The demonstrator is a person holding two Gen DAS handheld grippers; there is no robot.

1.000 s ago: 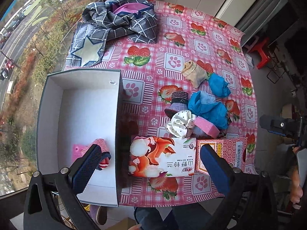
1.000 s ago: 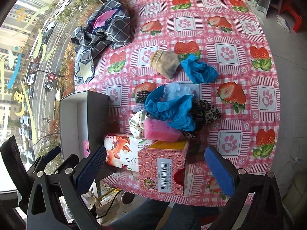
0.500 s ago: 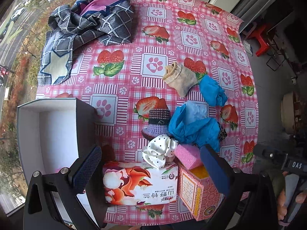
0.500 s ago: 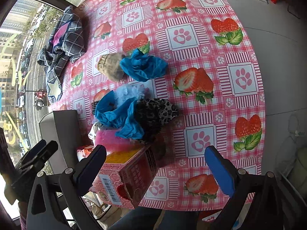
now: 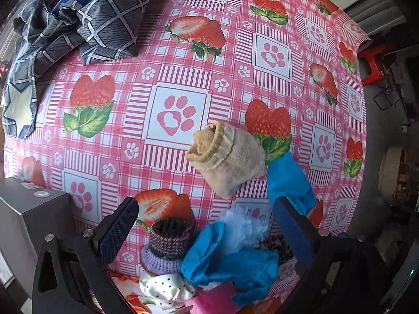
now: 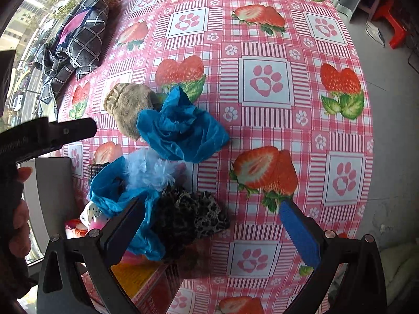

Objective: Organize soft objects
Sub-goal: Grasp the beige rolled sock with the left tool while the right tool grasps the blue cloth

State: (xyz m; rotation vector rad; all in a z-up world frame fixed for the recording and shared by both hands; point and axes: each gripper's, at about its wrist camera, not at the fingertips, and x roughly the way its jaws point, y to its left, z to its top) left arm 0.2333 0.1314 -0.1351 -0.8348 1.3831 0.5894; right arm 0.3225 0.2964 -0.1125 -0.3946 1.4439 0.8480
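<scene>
1. Both of my grippers have pushed forward over the table since a second ago: the grey open box (image 5: 31, 209), which filled the left view then, is now only a corner at the lower left, and the pile of soft things sits right under my fingers.
2. My left gripper (image 5: 207, 225) is spread wide and holds nothing; it hangs above the brown-and-lilac knitted cuff (image 5: 167, 246) and the crumpled blue cloth (image 5: 230, 264), with the white polka-dot scrunchie (image 5: 165, 290) at the bottom edge.
3. My right gripper (image 6: 209, 225) is equally wide and empty; its left finger overlaps the blue cloth, and the leopard-print fabric piece (image 6: 193, 217) lies between the fingers.
4. A rolled beige sock (image 5: 230, 157) lies further out on the pink strawberry-and-paw tablecloth (image 5: 180, 60), touching a second blue cloth bundle (image 6: 180, 130).
5. A pale blue fluffy piece (image 6: 154, 170) nestles between the two blue cloths.
6. A dark checked garment (image 5: 86, 23) is heaped at the far left corner.
</scene>
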